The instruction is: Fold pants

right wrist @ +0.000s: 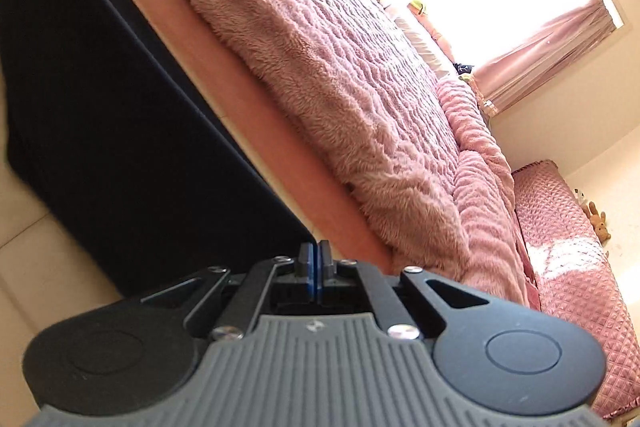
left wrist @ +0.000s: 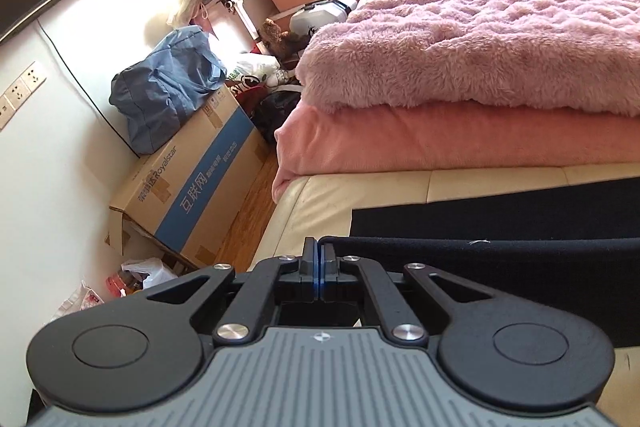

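Leaning against the wall at far left, a cardboard box (left wrist: 188, 179) printed "Royalstar" with a blue band of large Chinese characters reading "互联网"; smaller print beside it too fine to read. Slumped on top of it, a blue bag (left wrist: 168, 91). Further right, black pants (left wrist: 500, 223) stretched along the cream padded edge of the bed (left wrist: 360, 195), just below the pink fleece blanket (left wrist: 500, 27). Left gripper (left wrist: 319, 259) pressed together at the left end of the raised dark fabric edge, apparently pinching it, though the cloth between the pads is hard to make out. Judged as lifting that edge taut for a fold. In the right wrist view, the same pants (right wrist: 120, 131) running as a broad dark band along the bed's edge. Right gripper (right wrist: 316, 261) likewise closed tight, with the fabric's near corner meeting the fingertips, so probably holding the other end of the same edge to keep it level. No writing legible on the pants or the grippers.
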Tool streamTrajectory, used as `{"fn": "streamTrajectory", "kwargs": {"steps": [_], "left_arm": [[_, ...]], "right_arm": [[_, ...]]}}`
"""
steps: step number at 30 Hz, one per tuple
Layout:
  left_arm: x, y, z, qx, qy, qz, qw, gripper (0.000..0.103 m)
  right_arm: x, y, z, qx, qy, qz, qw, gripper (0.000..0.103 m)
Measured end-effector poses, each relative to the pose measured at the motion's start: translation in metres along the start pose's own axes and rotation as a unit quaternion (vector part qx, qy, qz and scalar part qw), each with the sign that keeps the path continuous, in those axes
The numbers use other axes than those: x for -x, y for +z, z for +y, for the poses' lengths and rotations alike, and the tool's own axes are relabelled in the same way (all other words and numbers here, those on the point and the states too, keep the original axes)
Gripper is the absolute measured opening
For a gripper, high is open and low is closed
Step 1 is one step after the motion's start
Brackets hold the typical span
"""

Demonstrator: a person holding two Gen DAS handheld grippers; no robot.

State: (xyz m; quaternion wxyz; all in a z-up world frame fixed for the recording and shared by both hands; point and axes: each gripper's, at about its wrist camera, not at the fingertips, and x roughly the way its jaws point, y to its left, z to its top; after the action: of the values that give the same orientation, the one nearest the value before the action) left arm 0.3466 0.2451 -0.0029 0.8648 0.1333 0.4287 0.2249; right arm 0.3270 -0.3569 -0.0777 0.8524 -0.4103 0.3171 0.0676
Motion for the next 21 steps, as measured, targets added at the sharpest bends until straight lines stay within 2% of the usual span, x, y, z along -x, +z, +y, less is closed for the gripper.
{"fn": "streamTrajectory", "kwargs": {"steps": [5, 11, 18, 21], "left_arm": [[-0.057, 0.029, -0.032, -0.018, 0.007, 0.036, 0.9991, 0.0], [-0.117, 0.035, -0.069, -0.05, 0.023, 0.074, 0.9957, 0.0], [-0.143, 0.038, -0.091, -0.063, 0.033, 0.073, 0.9948, 0.0], [-0.136, 0.038, -0.091, -0.063, 0.032, 0.069, 0.9952, 0.0]], "right_arm": [[-0.07, 0.025, -0.003, -0.004, 0.016, 0.025, 1.0, 0.0], [-0.142, 0.028, 0.015, -0.012, 0.045, 0.065, 0.997, 0.0], [-0.184, 0.025, 0.025, -0.027, 0.056, 0.083, 0.995, 0.0], [-0.176, 0.025, 0.024, -0.037, 0.051, 0.078, 0.995, 0.0]]}}
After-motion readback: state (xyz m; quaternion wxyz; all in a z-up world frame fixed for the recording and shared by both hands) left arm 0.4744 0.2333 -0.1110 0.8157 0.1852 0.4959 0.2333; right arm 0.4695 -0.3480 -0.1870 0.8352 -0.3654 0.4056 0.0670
